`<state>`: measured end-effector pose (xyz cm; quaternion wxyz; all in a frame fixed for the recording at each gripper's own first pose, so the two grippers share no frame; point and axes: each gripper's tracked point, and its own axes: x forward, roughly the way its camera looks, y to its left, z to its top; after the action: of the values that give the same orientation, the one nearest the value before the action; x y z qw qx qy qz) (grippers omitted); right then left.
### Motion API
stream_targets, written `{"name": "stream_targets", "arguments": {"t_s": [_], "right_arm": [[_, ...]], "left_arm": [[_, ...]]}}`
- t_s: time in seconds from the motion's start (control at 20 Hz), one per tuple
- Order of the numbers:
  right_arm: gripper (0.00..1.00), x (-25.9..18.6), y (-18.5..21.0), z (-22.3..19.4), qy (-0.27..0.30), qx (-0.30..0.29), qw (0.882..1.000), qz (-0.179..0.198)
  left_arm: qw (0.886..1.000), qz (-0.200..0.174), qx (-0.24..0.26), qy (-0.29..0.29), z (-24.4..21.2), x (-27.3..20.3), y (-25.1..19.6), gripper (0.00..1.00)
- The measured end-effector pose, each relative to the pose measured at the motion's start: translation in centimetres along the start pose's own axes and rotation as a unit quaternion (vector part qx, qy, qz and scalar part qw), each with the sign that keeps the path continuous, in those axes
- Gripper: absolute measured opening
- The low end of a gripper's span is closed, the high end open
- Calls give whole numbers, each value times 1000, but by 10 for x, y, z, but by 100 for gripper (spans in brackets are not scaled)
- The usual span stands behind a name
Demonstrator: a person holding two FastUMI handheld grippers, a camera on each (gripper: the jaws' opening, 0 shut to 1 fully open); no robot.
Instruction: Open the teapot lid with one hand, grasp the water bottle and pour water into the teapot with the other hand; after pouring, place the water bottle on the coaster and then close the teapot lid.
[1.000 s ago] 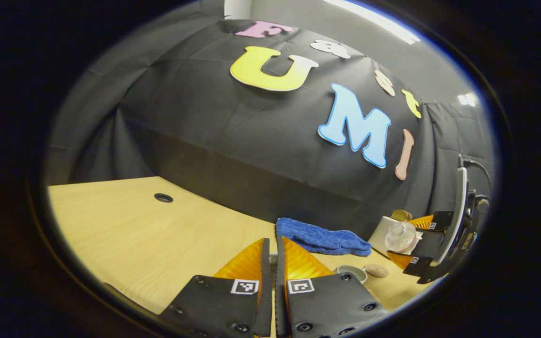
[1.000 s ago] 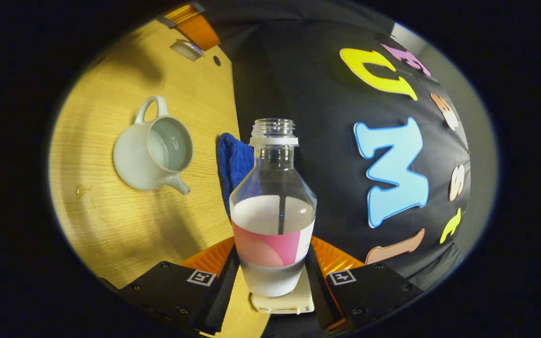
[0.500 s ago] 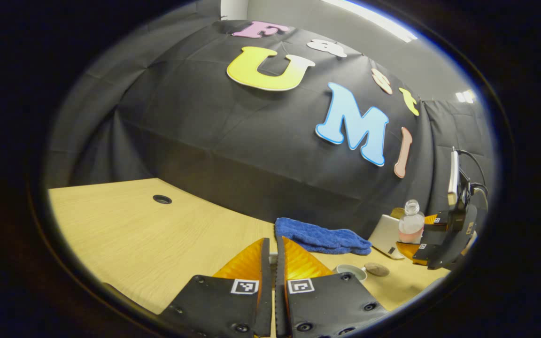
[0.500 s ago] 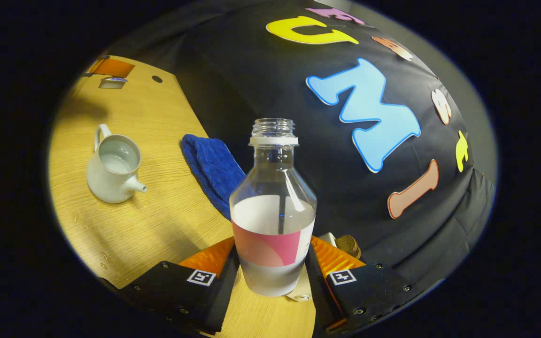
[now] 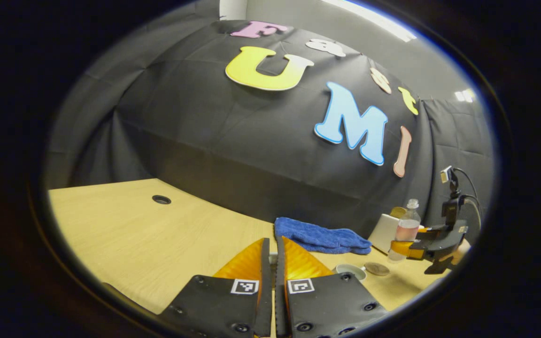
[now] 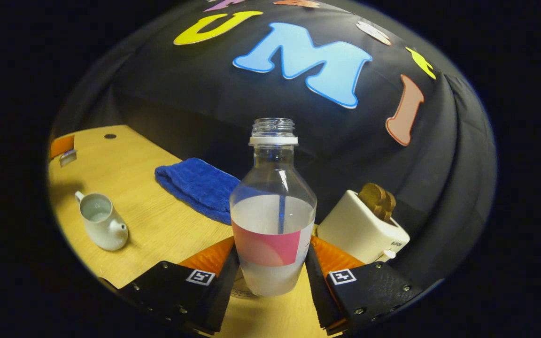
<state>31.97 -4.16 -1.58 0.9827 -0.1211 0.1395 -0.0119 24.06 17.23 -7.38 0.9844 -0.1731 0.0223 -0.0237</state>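
Water bottle (image 6: pixel 273 211) now upright, clamped in right tongs (image 6: pixel 270 277); left tongs (image 5: pixel 273 263) near-closed on lid, unchanged.

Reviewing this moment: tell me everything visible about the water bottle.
The water bottle is clear plastic, uncapped, with a threaded neck, a white collar ring and a pink-and-white label band. It stands upright, roughly half full of water. The right tongs clamp its lower body from both sides. In the left gripper view it sits beside a white toaster, just behind a round coaster.

I tipped the water bottle (image 6: pixel 273 211) back upright in my right tongs (image 6: pixel 270 274) and lowered it beside the toaster (image 6: pixel 362 228), near the counter's (image 6: pixel 158 225) back edge.
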Motion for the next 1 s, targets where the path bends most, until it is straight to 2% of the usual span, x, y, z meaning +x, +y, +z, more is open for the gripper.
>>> {"name": "stream_targets", "arguments": {"t_s": [0.35, 1.0], "right_arm": [[74, 13, 7, -9, -21, 139, 989, 39], [76, 23, 14, -23, -5, 159, 986, 42]], "left_arm": [[1000, -1, 2, 0, 1, 0, 0, 12], [1000, -3, 4, 1, 0, 0, -1, 12]]}}
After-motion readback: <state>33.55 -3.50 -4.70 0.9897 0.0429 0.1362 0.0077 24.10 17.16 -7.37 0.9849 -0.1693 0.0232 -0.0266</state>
